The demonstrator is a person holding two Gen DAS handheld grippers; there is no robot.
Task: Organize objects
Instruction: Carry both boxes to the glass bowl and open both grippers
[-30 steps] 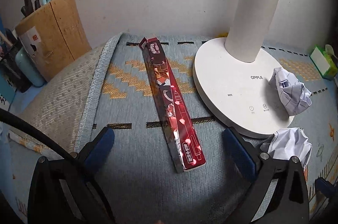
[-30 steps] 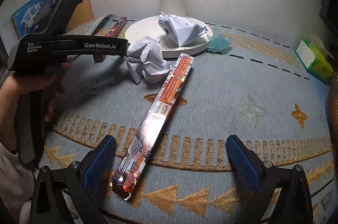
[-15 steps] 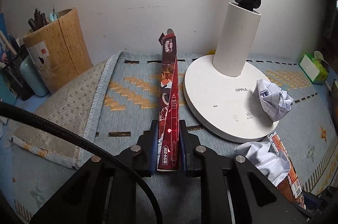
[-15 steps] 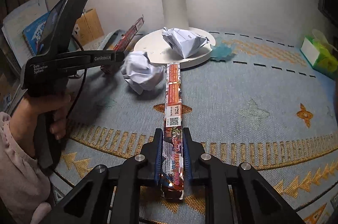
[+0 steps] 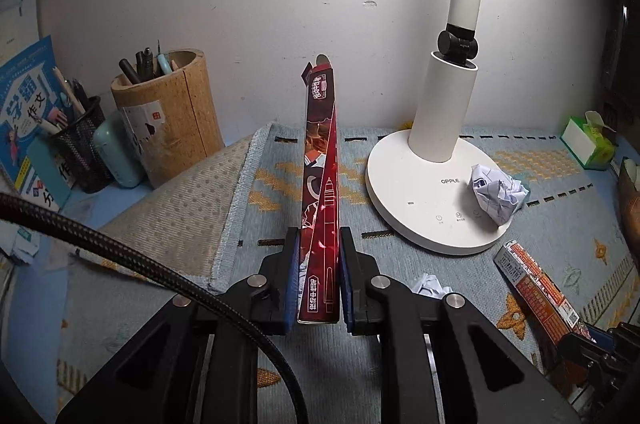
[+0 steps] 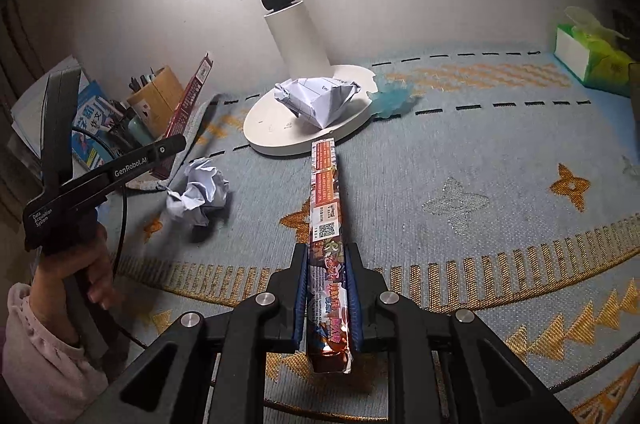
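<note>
Red box clamped in left tongs, raised off the mat edge.

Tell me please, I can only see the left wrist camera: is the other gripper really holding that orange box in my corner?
Observer: Yes. The right gripper is shut on the orange box, clamping it close to its near end.
Operator: Does the box bump the lamp?
Observer: Its far end points at the lamp base, right by the rim. I can't tell if they touch.
Operator: Is anything hiding behind the lamp?
Observer: A crumpled light-blue thing lies on the mat, against the far side of the base.
</note>
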